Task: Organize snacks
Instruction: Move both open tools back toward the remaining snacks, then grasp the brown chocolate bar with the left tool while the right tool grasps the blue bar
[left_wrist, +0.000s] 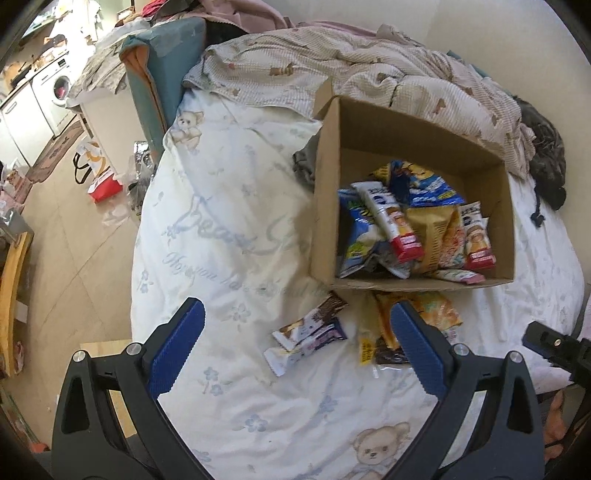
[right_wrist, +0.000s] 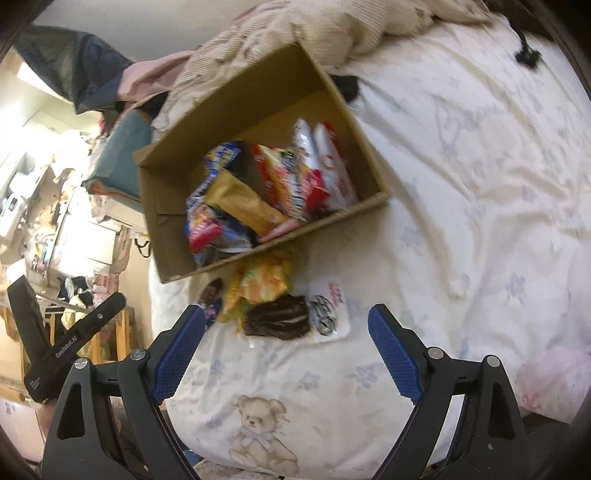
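Bed (left_wrist: 236, 229) fills both views, covered by a white duvet with bear print and script text; crumpled beige waffle blanket (left_wrist: 388, 74) bunched along the far side at 12 o'clock, dark cloth heap (left_wrist: 546, 162) at 2 o'clock. Off the bed at 9–10 o'clock in the left view: tiled floor (left_wrist: 74, 266), washing machine (left_wrist: 55, 88), red-and-white bag (left_wrist: 99, 177), general clutter. Cardboard box (left_wrist: 325, 206) sits open on the duvet, roughly centre-right in the left view, 11–12 o'clock in the right view; nothing blocks its open top. Inside the box: pile of snack packets (left_wrist: 410, 225), blue bags, a gold pouch, white tubes with red ends, packed toward the near wall; the far part of the box floor is bare. Loose snacks lie on the duvet just outside the box's near wall: yellow-orange packet (right_wrist: 266, 280) touching the wall, dark chocolate sandwich-cookie pack (right_wrist: 280, 319) just beside it, white round-label packet (right_wrist: 328, 314) at its 3 o'clock, two white-and-brown wrapped bars (left_wrist: 306, 332) at 9 o'clock of the yellow one. Left gripper (left_wrist: 297, 347): jaws spread wide, holding nothing, the bars between the fingers in view but not touched. Right gripper (right_wrist: 286, 350): jaws spread wide, empty, cookie pack just ahead of the gap, no contact. Right view is motion-blurred, labels unreadable.
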